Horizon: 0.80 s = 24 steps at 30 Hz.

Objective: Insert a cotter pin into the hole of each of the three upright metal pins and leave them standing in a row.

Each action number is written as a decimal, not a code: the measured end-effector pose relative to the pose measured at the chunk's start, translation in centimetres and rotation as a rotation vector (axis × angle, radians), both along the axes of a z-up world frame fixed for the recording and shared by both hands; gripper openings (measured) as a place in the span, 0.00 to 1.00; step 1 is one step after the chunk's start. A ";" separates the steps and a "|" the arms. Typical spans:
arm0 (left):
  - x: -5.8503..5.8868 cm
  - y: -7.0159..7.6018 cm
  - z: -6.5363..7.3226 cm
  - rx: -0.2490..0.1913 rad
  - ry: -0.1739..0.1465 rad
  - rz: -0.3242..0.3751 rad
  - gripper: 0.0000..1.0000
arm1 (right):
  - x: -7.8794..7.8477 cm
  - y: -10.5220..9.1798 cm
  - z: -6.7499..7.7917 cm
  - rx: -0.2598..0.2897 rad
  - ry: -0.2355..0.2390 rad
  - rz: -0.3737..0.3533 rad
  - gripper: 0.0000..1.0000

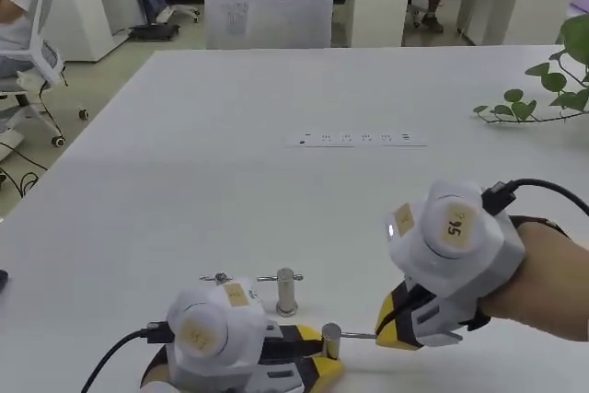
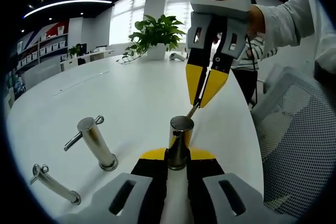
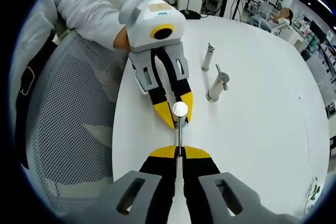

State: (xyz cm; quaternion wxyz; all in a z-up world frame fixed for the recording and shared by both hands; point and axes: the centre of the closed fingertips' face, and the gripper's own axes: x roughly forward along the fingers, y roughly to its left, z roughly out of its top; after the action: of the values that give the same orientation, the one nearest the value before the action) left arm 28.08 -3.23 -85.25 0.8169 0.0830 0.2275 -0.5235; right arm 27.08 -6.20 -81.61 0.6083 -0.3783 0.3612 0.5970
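Steel to steel: clamped metal pin [image 1: 331,340] upright in left gripper [image 1: 320,358] near front edge of table [image 1: 276,190]; pinched cotter pin [image 1: 358,335] in right gripper [image 1: 390,329], lying level, tip aimed leftward, right at pin's head.

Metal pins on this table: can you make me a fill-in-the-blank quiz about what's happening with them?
The left gripper is shut on one metal pin; ____ free pins stand beside it on the table. The right gripper is shut on a cotter pin, its tips black and ____. The table is ____.
Missing: two; yellow; white.
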 end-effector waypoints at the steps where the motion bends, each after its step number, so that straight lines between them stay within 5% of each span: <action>1: 0.0 0.0 0.0 0.000 0.000 0.000 0.11 | 0.0 0.0 0.0 -0.002 0.001 -0.002 0.04; 24: 0.0 -0.1 0.0 -0.003 0.002 0.004 0.11 | -0.1 1.0 0.0 -0.022 0.012 0.001 0.04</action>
State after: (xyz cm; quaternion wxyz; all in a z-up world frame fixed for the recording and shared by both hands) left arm 28.05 -3.28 -85.22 0.8179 0.0810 0.2278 -0.5221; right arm 27.00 -5.22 -81.66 0.6017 -0.3815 0.3710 0.5956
